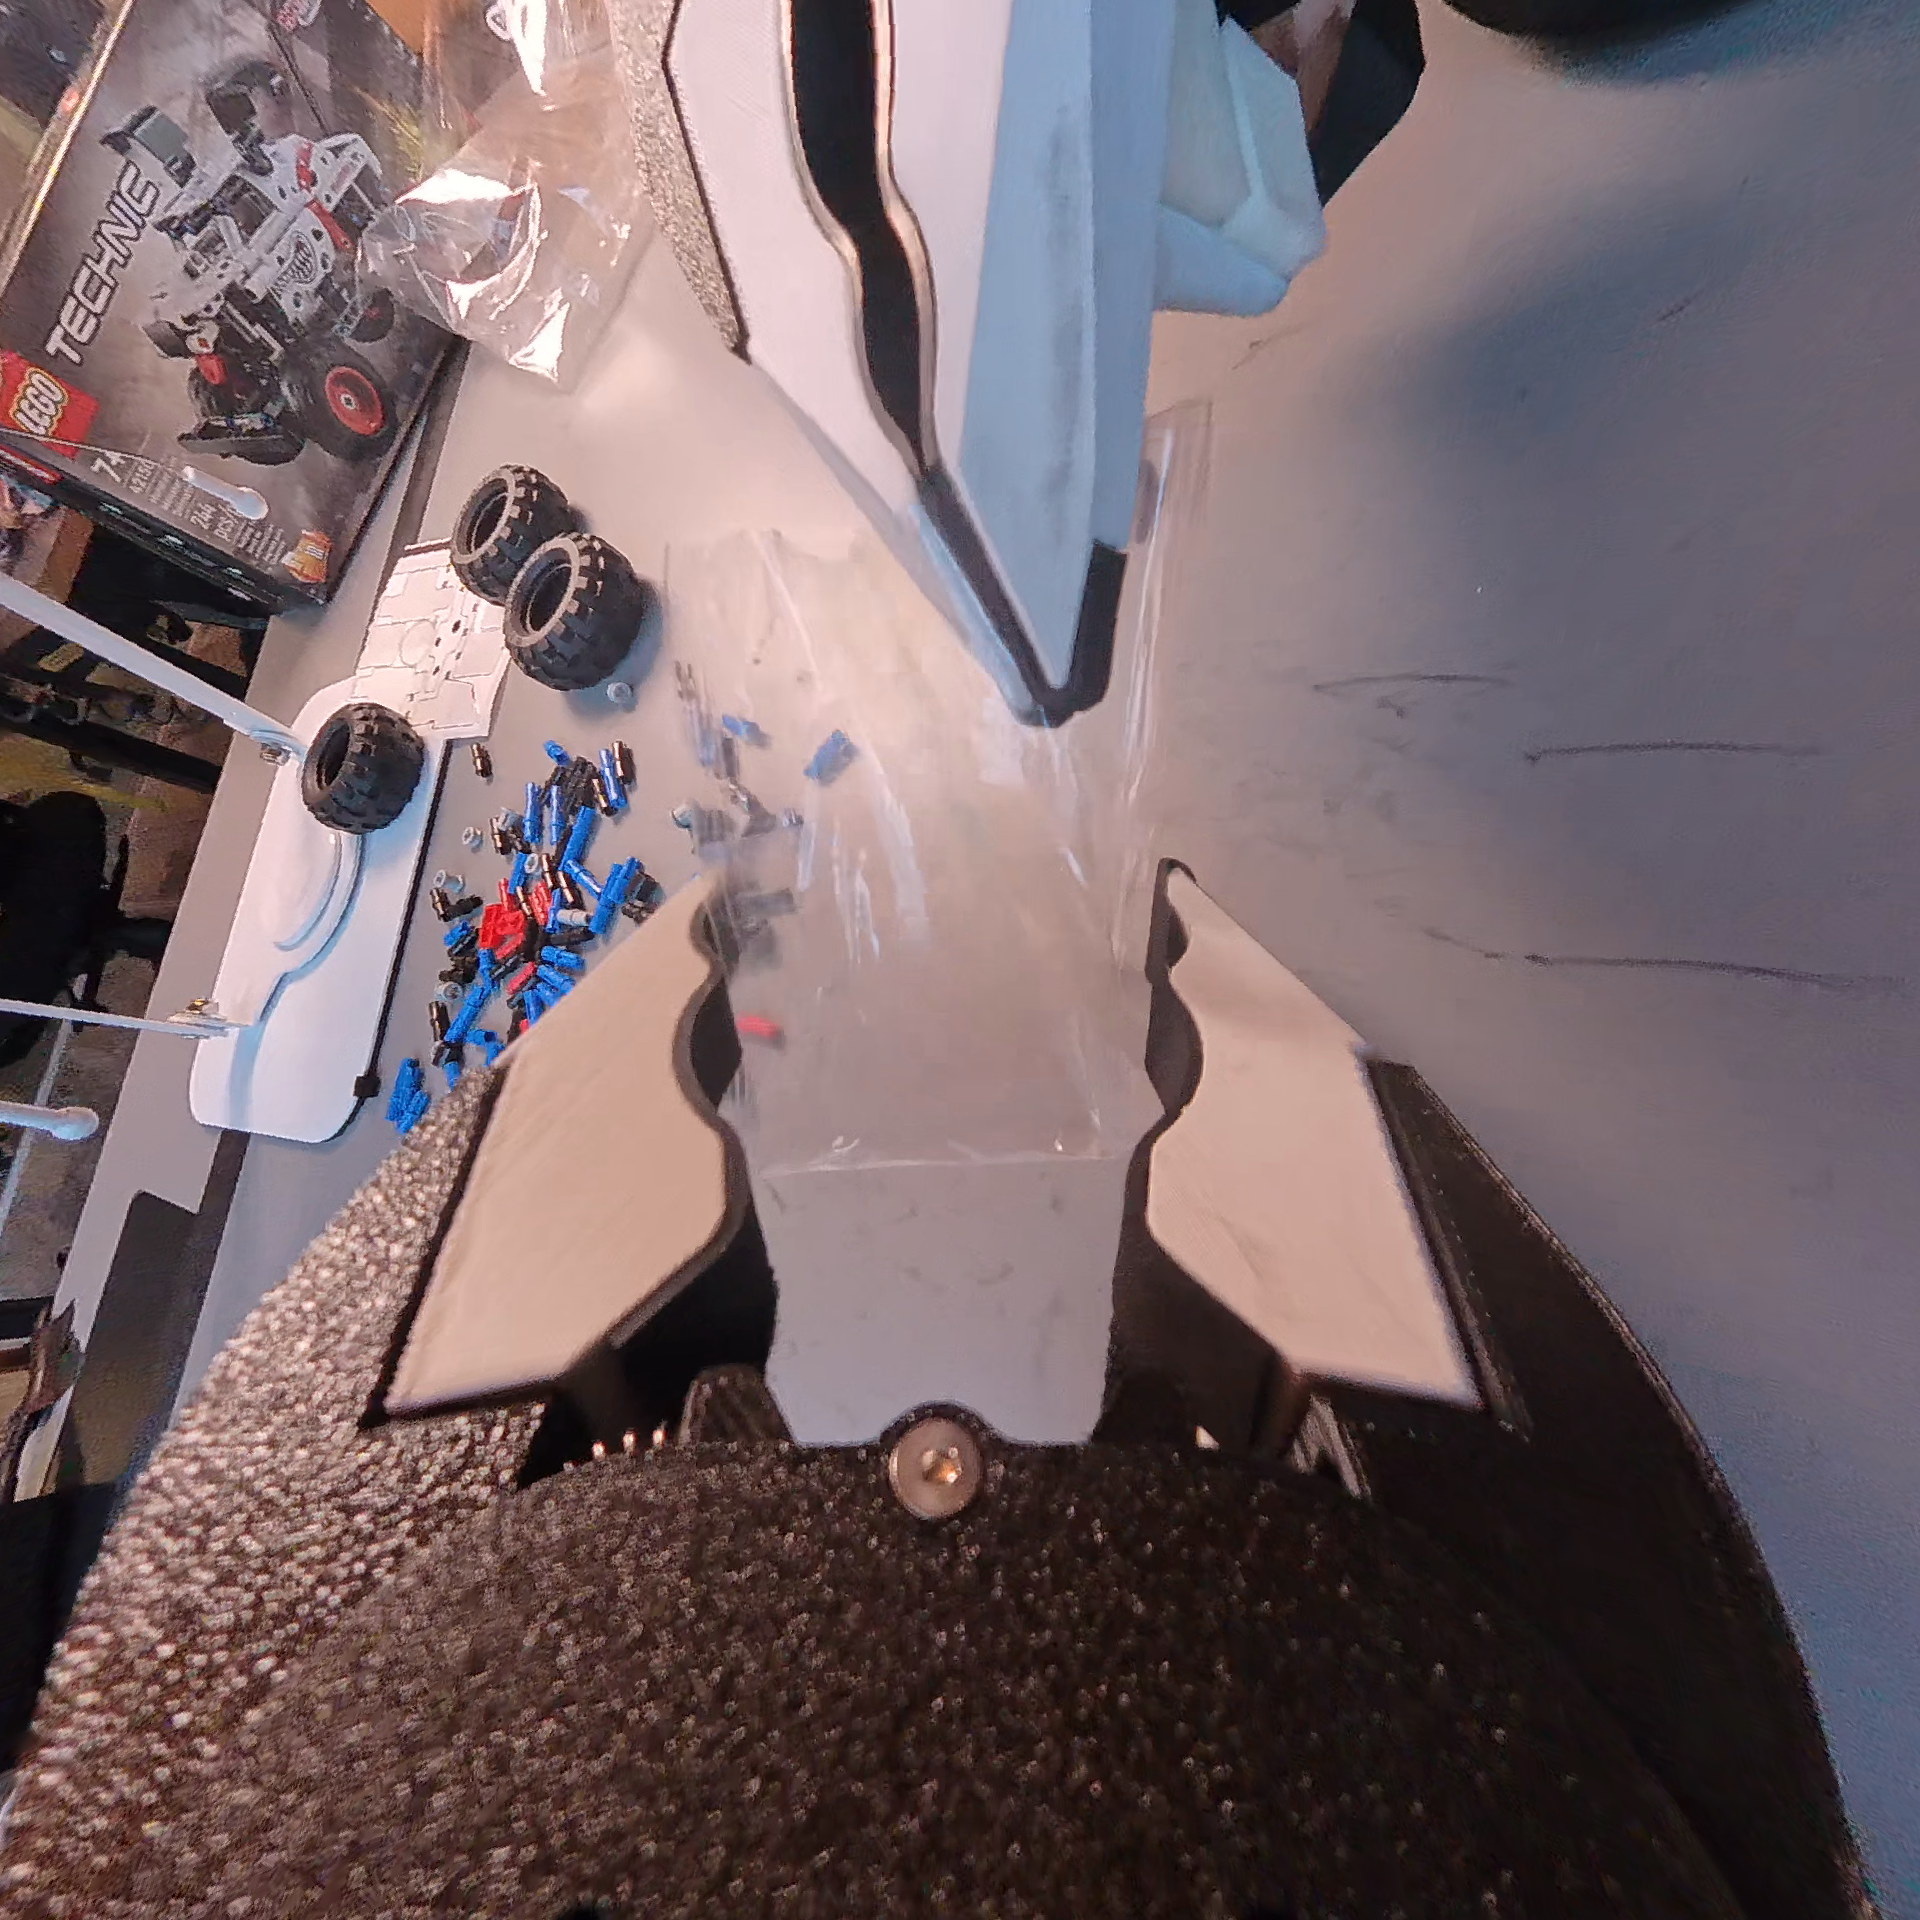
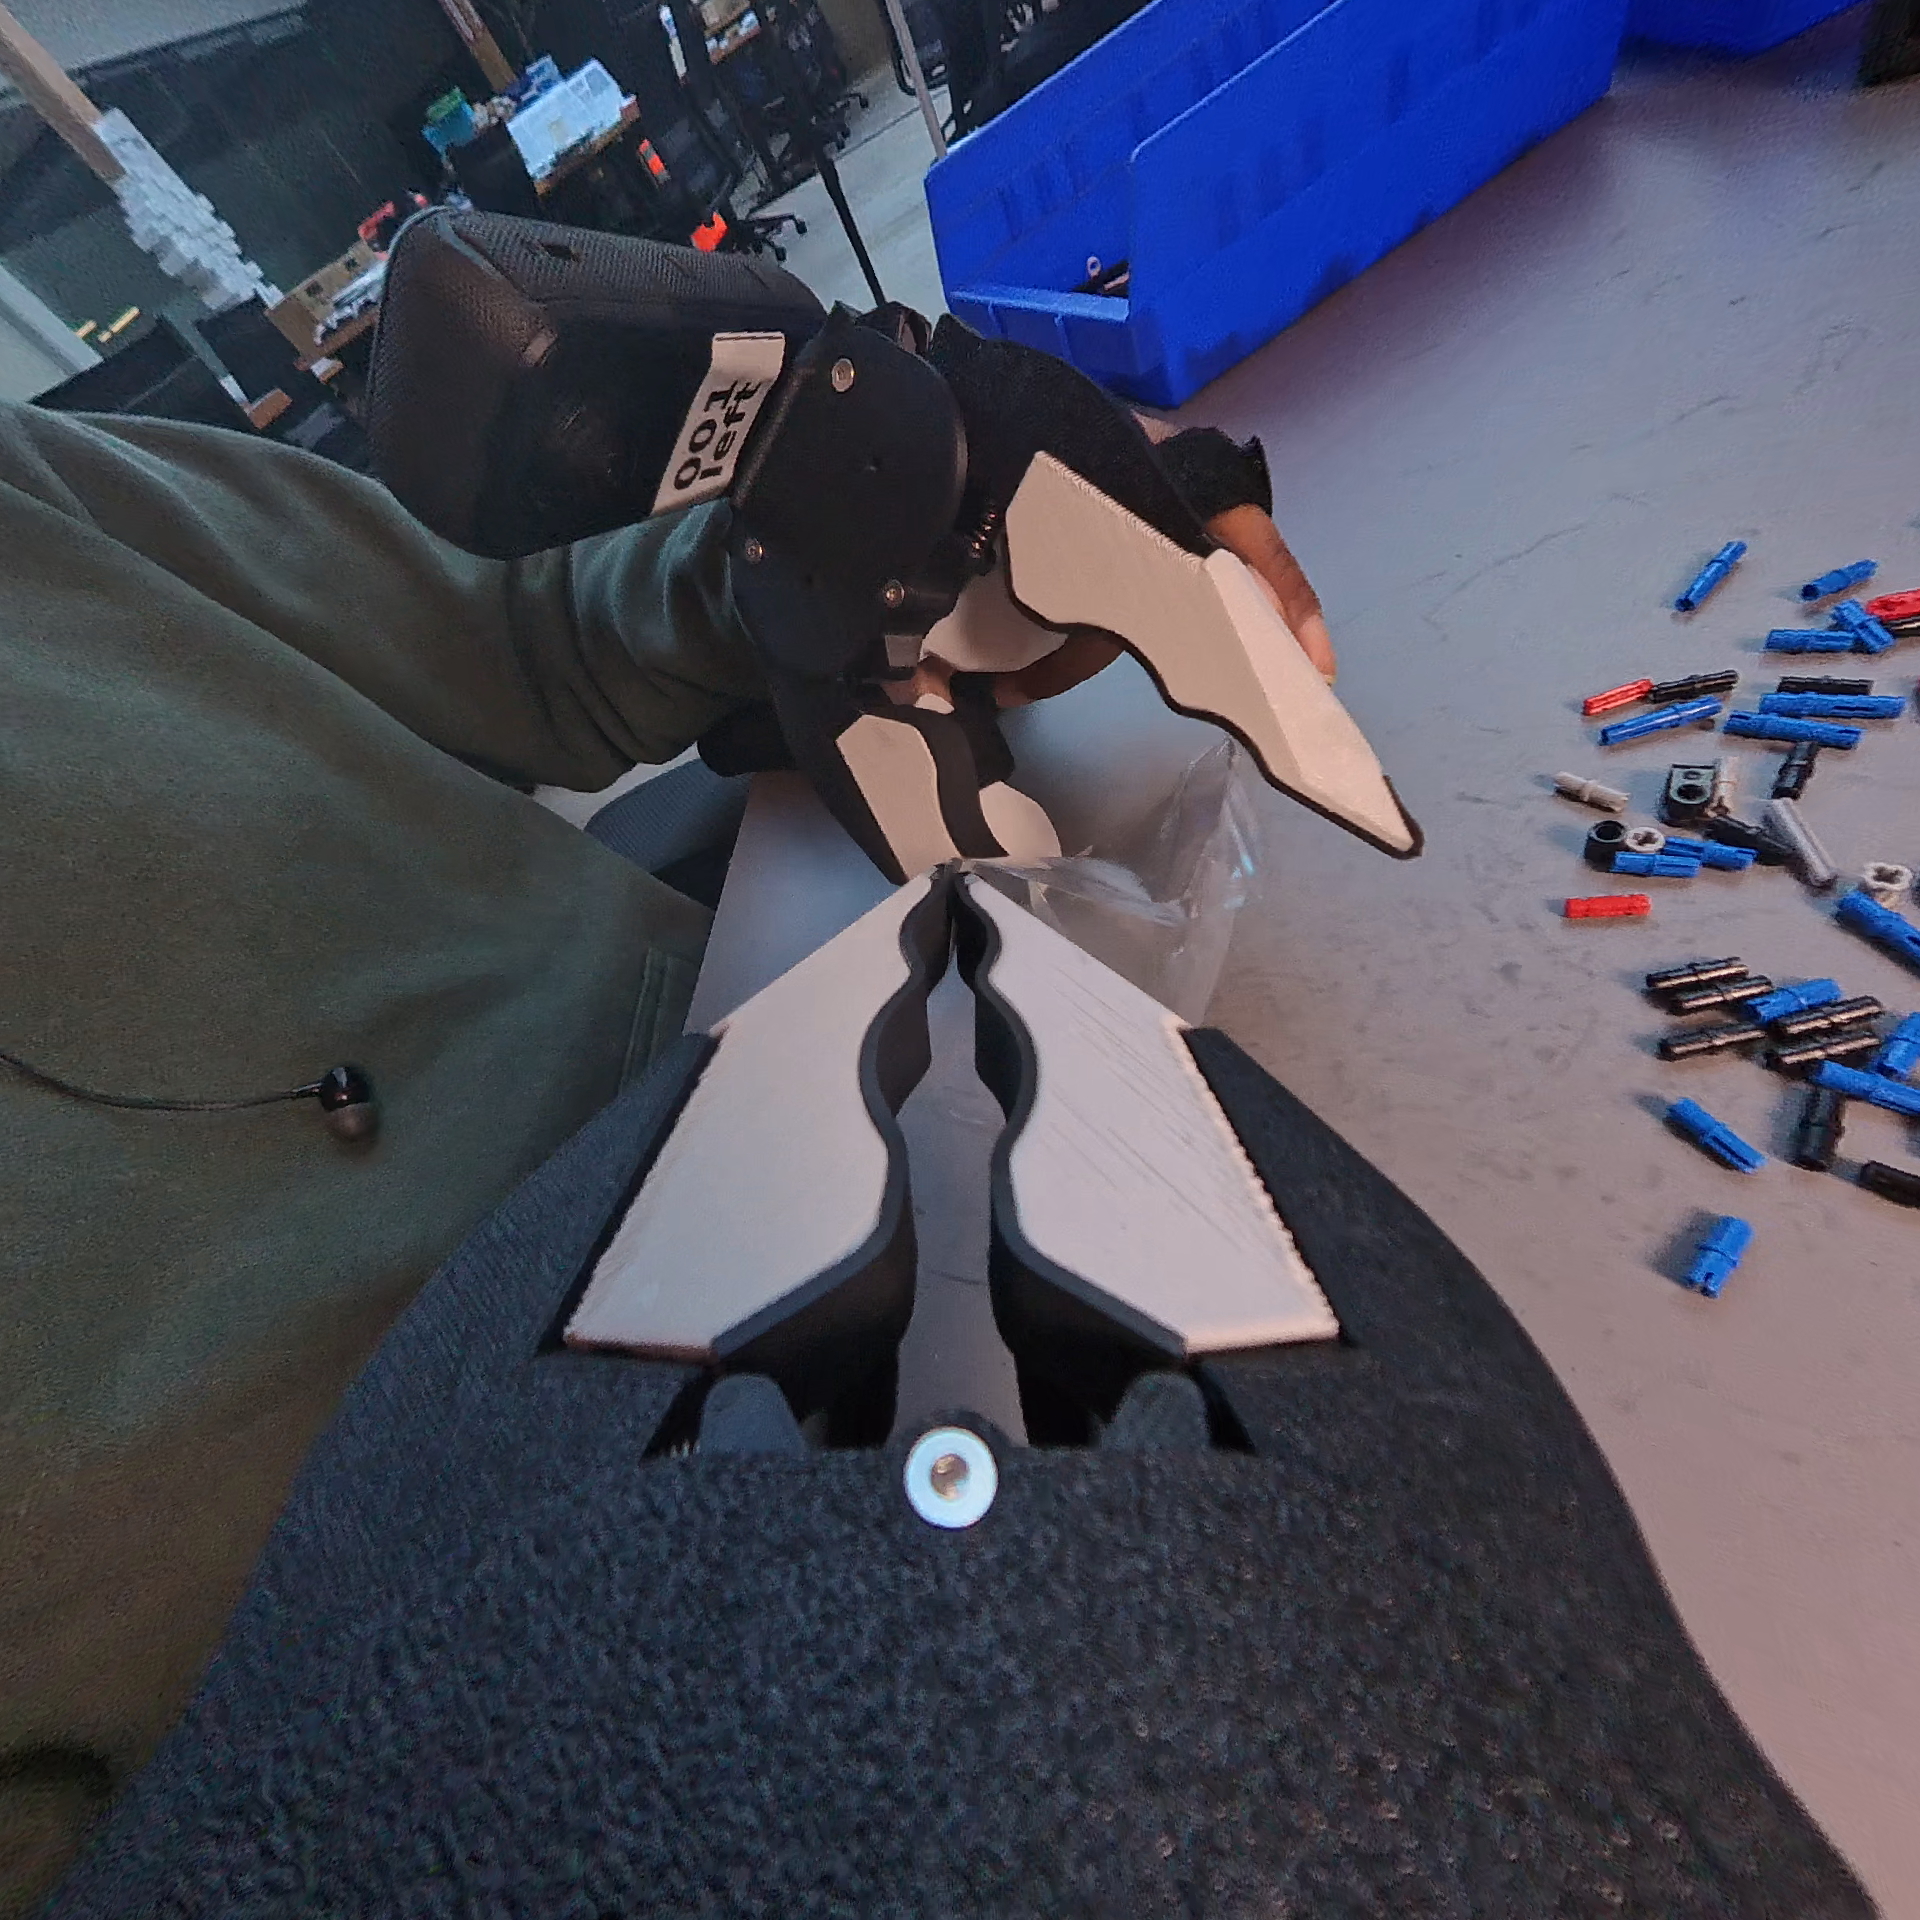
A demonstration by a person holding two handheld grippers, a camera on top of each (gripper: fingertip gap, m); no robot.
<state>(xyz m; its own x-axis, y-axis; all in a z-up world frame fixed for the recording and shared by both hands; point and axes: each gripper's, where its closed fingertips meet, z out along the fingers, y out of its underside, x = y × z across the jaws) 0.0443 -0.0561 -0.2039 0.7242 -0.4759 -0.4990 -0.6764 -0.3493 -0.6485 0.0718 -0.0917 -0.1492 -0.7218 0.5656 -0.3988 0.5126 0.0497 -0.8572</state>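
Observation:
A clear plastic bag hangs over the grey table, with a few small pins still seen through it. My right gripper is shut on the bag's top edge; in the left wrist view it comes down from above. My left gripper is wide open, its white fingers either side of the bag without pinching it. It also shows in the right wrist view, held by a hand in a green sleeve. Loose blue, black and red pins lie on the table beside the bag, as the right wrist view also shows.
Three black tyres lie by a sticker sheet and a white stand base. A toy truck box and another clear bag sit farther off. A blue bin stands at the table's far side. One gripper's finger ends stand about 7 cm off the other's. The right gripper is farther from the white stand base, some 40 cm, than the left, some 35 cm.

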